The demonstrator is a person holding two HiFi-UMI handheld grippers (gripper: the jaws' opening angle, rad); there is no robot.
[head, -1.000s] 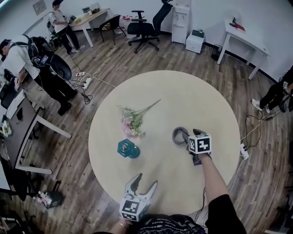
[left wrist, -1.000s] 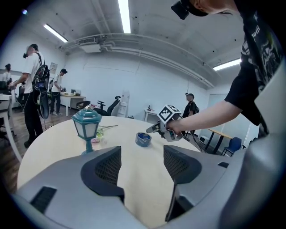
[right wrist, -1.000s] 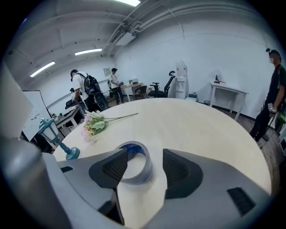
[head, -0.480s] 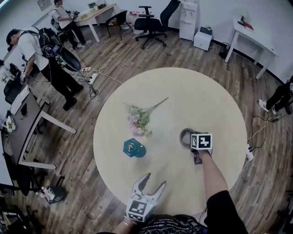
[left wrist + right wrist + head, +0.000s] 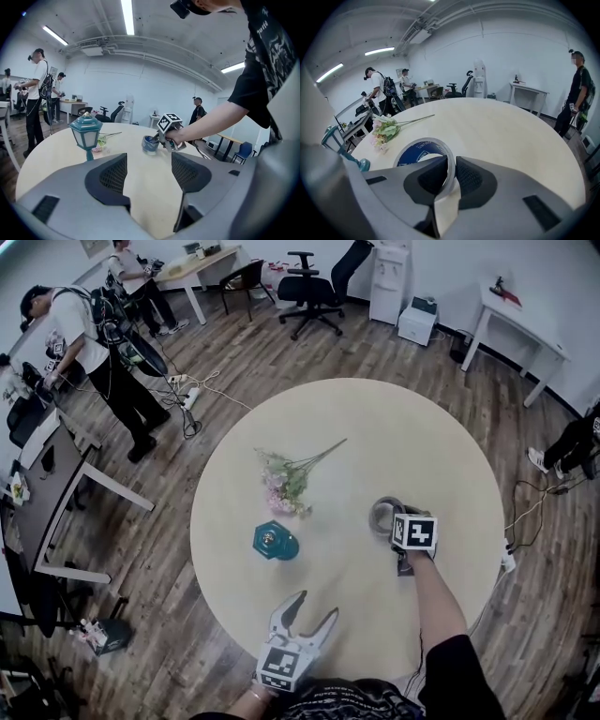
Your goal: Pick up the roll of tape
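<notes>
The right gripper [image 5: 391, 520] has just been closing its jaws. They now pinch the near wall of the roll of tape [image 5: 382, 512], one pad inside the blue-lined core and one outside. The roll is at the gripper's tips, low over the round table [image 5: 356, 427]. The left gripper [image 5: 315, 607] hovers by the table's near edge, jaws wide apart with nothing between them. A teal lantern [image 5: 274, 541] stands ahead and to its left, with pink flowers [image 5: 284, 486] beyond, well left of the right gripper
</notes>
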